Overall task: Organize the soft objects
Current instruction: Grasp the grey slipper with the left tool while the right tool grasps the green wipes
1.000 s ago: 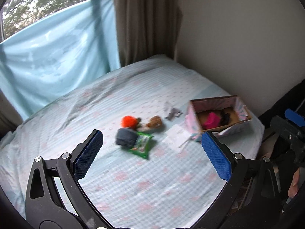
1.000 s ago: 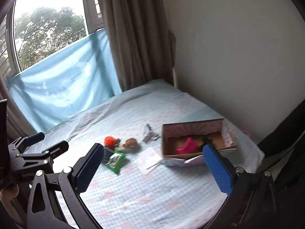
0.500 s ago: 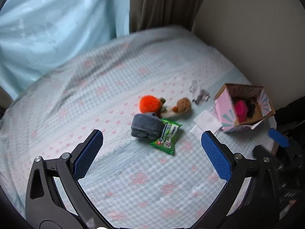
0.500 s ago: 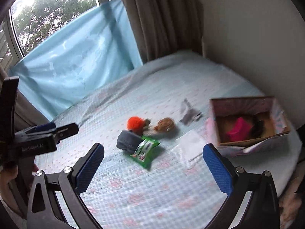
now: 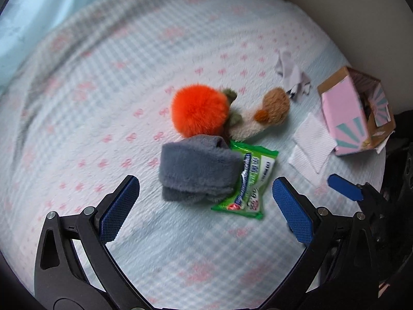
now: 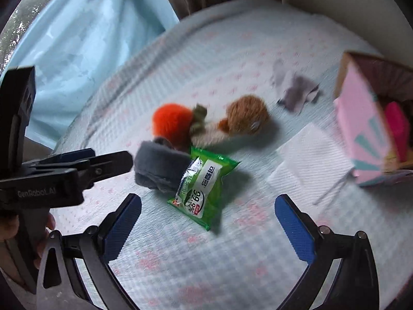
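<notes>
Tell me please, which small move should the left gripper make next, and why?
Probably ease the left gripper forward and down until its open jaws straddle the grey plush. That toy lies nearest, just ahead between the fingers, partly over the green packet, and nothing is held yet.

Bed sheet (image 5: 103, 103): pale blue-white check, pink bows. Round plush (image 5: 200, 111): bright orange, olive-green leaves. Second plush (image 5: 268, 113): tan-brown, cream body, orange patch. Folded cloth (image 5: 196, 170): grey. Wipes pack (image 6: 204, 188): green, white-blue label. Napkin (image 5: 311, 144): white. Box (image 5: 343, 118): pink, teal rays, brown card edges. Tool pads (image 5: 118, 206): blue on black frames.
</notes>
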Tool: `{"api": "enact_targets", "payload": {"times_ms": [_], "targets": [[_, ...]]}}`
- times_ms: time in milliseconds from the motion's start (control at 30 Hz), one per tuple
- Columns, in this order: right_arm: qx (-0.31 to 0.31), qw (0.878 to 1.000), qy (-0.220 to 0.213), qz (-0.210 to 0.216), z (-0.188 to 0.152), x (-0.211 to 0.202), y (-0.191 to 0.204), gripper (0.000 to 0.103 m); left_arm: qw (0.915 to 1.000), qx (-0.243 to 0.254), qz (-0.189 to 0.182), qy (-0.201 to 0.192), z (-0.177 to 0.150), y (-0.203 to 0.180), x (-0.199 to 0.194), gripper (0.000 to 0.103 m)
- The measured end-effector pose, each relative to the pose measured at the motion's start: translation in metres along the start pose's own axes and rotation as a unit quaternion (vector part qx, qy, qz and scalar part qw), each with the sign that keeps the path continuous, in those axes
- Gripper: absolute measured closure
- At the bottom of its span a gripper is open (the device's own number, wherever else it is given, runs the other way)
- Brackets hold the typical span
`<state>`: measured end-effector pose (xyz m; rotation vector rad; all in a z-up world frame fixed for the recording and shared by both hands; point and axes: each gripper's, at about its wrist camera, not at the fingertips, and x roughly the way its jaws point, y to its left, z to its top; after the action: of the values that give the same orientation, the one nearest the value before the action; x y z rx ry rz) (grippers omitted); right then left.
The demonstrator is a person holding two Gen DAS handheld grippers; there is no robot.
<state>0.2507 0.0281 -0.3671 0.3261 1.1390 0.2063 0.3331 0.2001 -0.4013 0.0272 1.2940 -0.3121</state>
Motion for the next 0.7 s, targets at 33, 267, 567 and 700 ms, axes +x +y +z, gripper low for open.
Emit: {"api": "enact_targets", "payload": {"times_ms": [33, 267, 567, 700], "targets": [[0.0, 1.0, 0.003, 0.003, 0.001, 0.006, 0.0, 0.0, 1.0, 0.002, -0.002, 0.005, 0.002, 0.001, 0.009, 0.001], [-0.001, 0.999, 0.03, 0.024, 0.005, 0.057, 0.0, 0.017, 0.9995, 0.003, -0.01, 0.031, 0.01, 0.008, 0.06, 0.002], [0.006, 0.997, 0.053, 0.052, 0.01, 0.081, -0.004, 0.033, 0.9992, 0.0, -0.015, 0.037, 0.01, 0.017, 0.082, 0.032], [0.009, 0.996, 0.065, 0.055, 0.01, 0.089, -0.005, 0.045, 0.9993, 0.002, -0.014, 0.036, 0.011, 0.021, 0.082, 0.04]]}}
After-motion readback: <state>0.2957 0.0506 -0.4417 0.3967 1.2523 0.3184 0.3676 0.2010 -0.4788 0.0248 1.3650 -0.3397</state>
